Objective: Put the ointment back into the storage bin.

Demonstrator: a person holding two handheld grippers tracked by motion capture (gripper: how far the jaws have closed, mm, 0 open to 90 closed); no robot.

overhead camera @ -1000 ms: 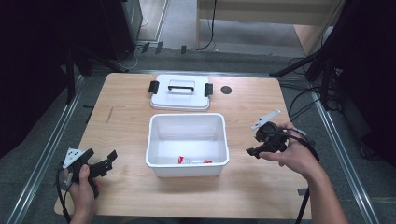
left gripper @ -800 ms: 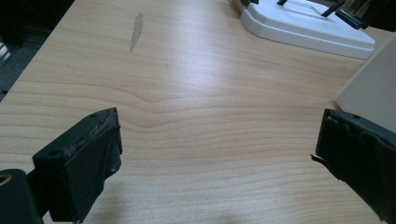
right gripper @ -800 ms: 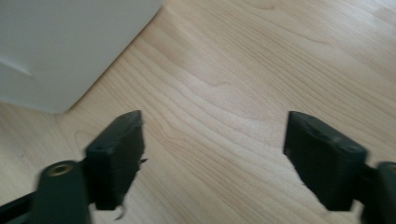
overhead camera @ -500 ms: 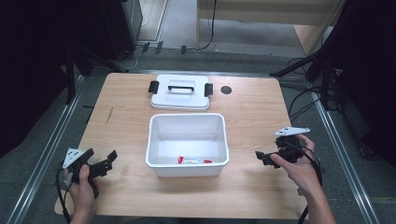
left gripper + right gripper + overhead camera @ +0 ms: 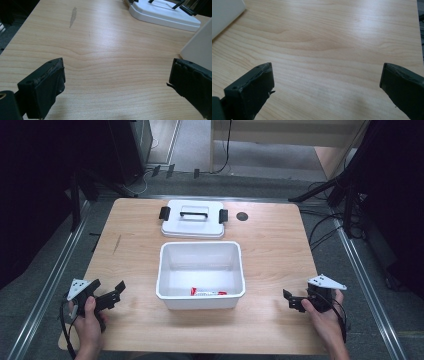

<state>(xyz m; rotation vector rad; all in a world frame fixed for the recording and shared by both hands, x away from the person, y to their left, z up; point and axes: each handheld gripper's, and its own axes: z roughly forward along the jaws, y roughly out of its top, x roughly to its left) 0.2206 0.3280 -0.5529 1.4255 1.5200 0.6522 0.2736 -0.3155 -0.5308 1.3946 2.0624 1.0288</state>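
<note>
A white open bin (image 5: 200,301) stands in the middle of the wooden table (image 5: 272,250), and a small red and white item (image 5: 207,293) lies on its floor near the front wall. Its white lid (image 5: 192,222) with a black handle and clips lies flat behind it. My left gripper (image 5: 119,292) is low at the front left, open (image 5: 112,82) over bare wood, and its view takes in the lid (image 5: 162,15) and a bin corner (image 5: 200,42). My right gripper (image 5: 290,300) is at the front right. Its jaws have just been opening and stand open (image 5: 325,85) with nothing between them.
A small dark round hole (image 5: 242,216) marks the tabletop right of the lid. Metal rails run along both table sides, and cables lie on the floor to the right. A corner of the bin (image 5: 224,15) shows in the right gripper view.
My right hand has come down and back from beside the bin to the front right of the table. The left hand has stayed where it was.
</note>
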